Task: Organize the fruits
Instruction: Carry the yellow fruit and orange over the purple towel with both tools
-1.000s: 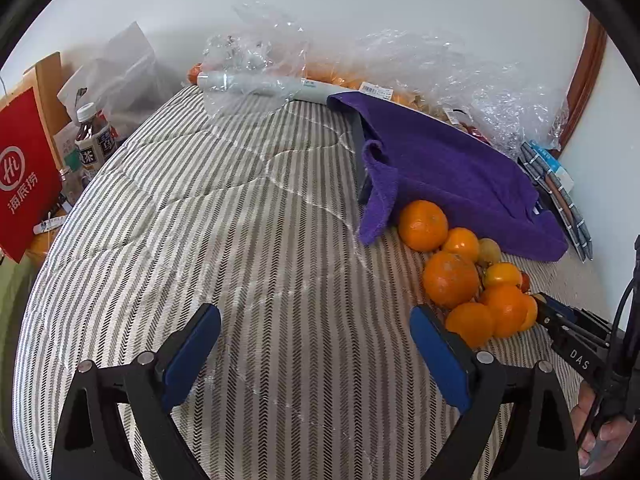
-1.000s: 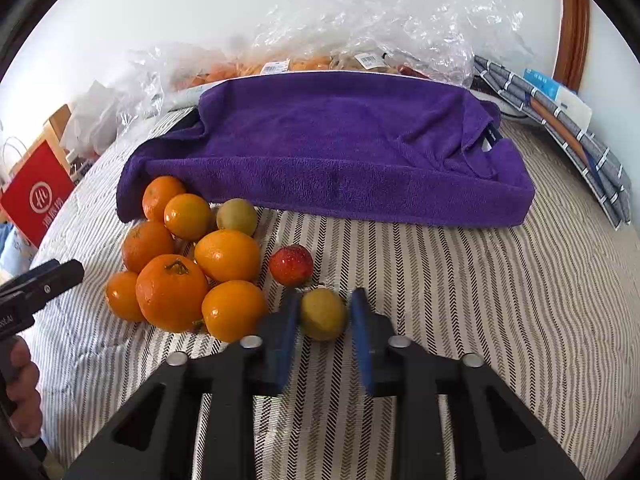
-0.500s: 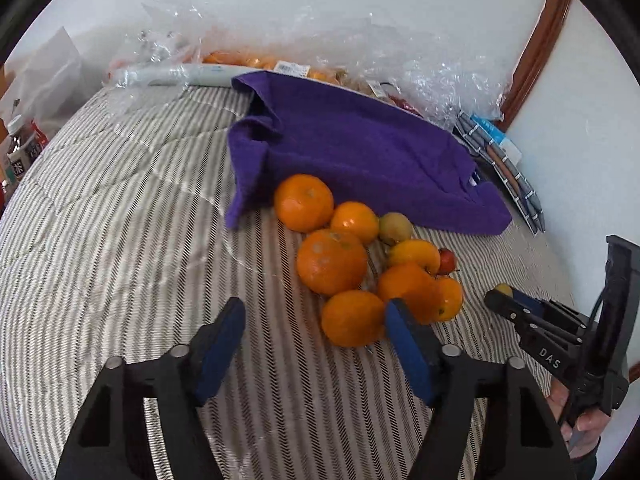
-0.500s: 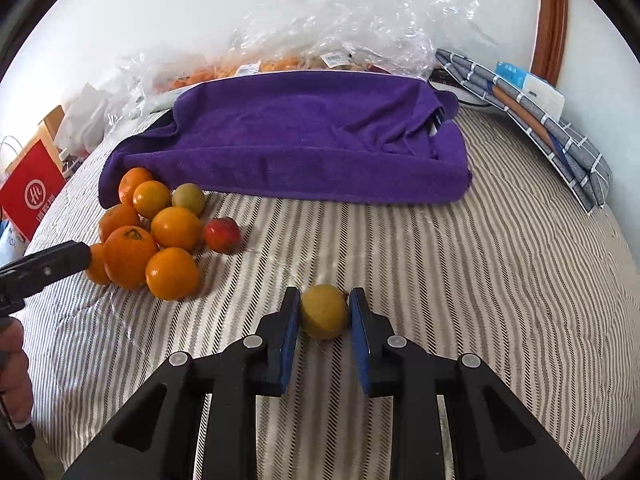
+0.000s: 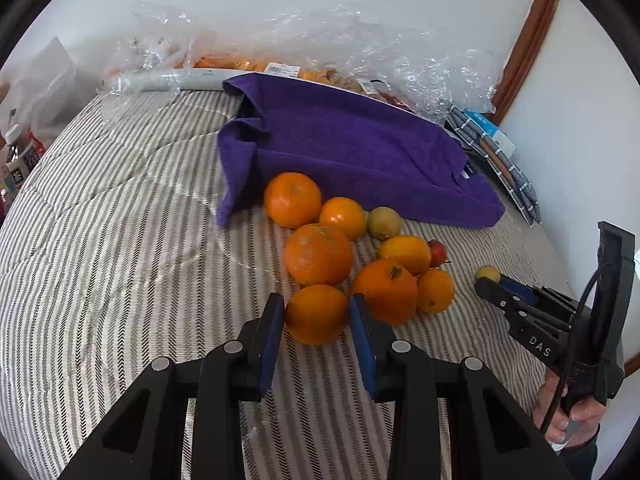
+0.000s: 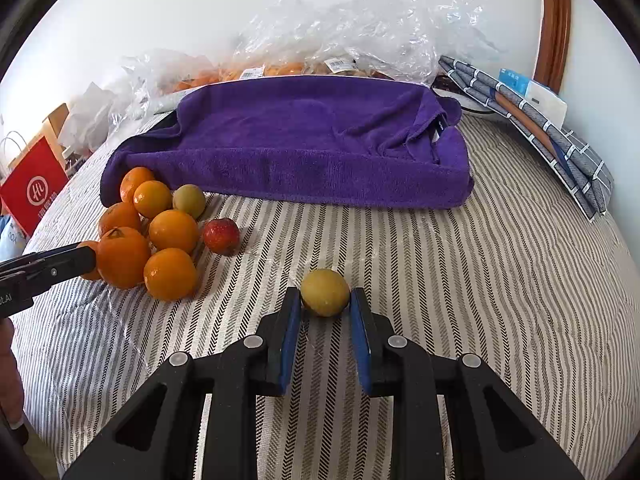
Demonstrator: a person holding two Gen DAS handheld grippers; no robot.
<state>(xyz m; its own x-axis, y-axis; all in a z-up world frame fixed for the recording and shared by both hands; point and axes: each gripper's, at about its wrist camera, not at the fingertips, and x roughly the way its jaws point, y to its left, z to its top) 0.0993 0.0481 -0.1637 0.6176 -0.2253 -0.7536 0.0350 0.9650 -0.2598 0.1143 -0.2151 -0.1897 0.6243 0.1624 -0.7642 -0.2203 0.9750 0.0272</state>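
A pile of oranges (image 5: 320, 254), a greenish fruit (image 5: 384, 222) and a small red fruit (image 5: 438, 252) lies on the striped bed in front of a purple towel (image 5: 352, 148). My left gripper (image 5: 316, 314) is shut on the nearest orange (image 5: 316, 314) of the pile. My right gripper (image 6: 325, 300) holds a small yellow fruit (image 6: 325, 292) between its pads, low over the bed to the right of the pile (image 6: 152, 236). The right gripper also shows in the left wrist view (image 5: 488, 276), with the yellow fruit at its tips.
Clear plastic bags (image 6: 340, 40) with more oranges lie behind the towel by the wall. Folded grey cloths (image 6: 540, 128) sit at the right edge. A red paper bag (image 6: 34, 188) and bottles (image 5: 18, 156) stand off the bed's left side.
My left gripper moved right to the pile and closed on the nearest orange. My right gripper carried the yellow fruit to the right, away from the pile.
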